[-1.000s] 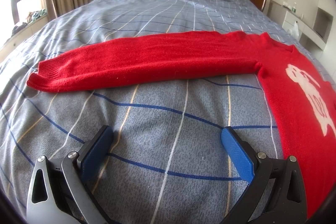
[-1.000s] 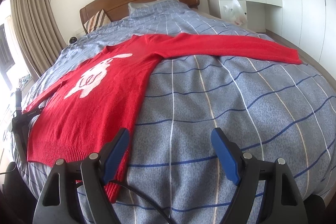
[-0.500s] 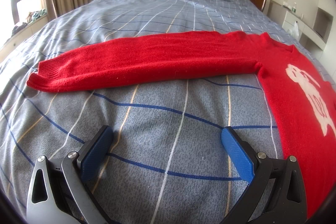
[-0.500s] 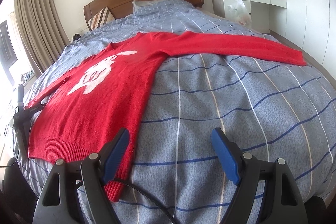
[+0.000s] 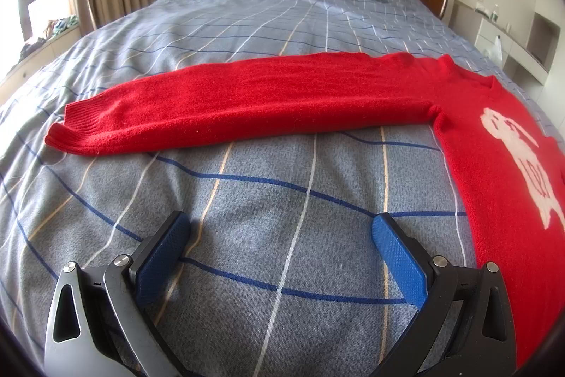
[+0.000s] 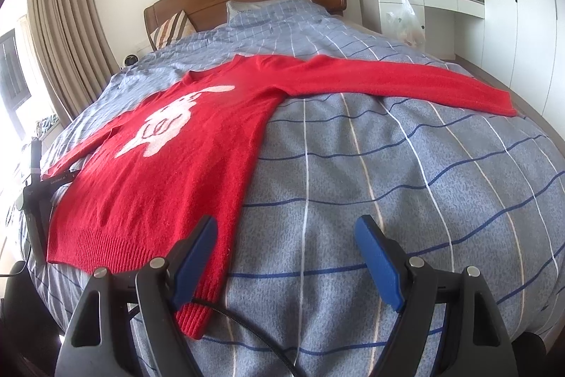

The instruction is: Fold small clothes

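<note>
while left wrist shows one sleeve cuff (image 5: pixel 76 126), right wrist shows sweater hem (image 6: pixel 106 251)

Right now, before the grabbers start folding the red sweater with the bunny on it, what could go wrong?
The red sweater has its hem corner hanging over the edge of the bed; a tug there might drag it off. Each sleeve stretches far out sideways, so it could sag or twist when lifted by one end. Both the left gripper and the right gripper are open over the soft cover and may pinch the cover along with the knit.
</note>
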Demonstrator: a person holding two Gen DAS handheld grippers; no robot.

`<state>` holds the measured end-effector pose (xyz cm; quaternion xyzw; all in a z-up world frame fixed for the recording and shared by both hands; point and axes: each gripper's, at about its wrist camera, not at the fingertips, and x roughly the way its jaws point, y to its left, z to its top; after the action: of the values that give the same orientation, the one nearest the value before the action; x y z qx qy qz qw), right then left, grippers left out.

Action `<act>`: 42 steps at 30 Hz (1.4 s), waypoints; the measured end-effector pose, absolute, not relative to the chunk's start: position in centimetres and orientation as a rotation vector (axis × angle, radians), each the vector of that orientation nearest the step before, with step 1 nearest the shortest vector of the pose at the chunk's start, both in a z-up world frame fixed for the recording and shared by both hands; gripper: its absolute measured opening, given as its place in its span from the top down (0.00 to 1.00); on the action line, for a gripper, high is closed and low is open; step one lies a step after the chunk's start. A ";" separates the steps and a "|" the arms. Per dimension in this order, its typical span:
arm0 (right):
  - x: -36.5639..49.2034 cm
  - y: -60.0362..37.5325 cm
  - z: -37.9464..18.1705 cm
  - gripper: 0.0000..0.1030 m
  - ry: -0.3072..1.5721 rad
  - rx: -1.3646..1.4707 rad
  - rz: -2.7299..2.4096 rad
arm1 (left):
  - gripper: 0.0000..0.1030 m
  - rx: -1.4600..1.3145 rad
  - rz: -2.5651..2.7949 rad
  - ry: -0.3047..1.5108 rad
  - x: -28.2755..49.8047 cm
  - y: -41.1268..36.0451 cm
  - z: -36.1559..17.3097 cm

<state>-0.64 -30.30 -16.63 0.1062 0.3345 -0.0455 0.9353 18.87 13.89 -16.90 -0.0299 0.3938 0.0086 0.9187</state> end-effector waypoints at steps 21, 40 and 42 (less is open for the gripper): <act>-0.5 -30.8 -16.7 0.23 0.685 0.243 -0.086 | 0.00 -0.062 0.018 0.810 18.9 13.9 -16.9; -0.6 -30.7 -16.8 0.23 0.681 0.245 -0.085 | 0.00 -0.061 0.018 0.810 18.9 13.8 -16.9; -0.6 -30.7 -16.8 0.23 0.677 0.246 -0.085 | 0.00 -0.061 0.018 0.810 18.9 13.9 -16.9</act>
<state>-0.63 -30.74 -16.76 0.1205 0.3311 -0.0417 0.9349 18.87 13.86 -16.91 -0.0299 0.3938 0.0087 0.9187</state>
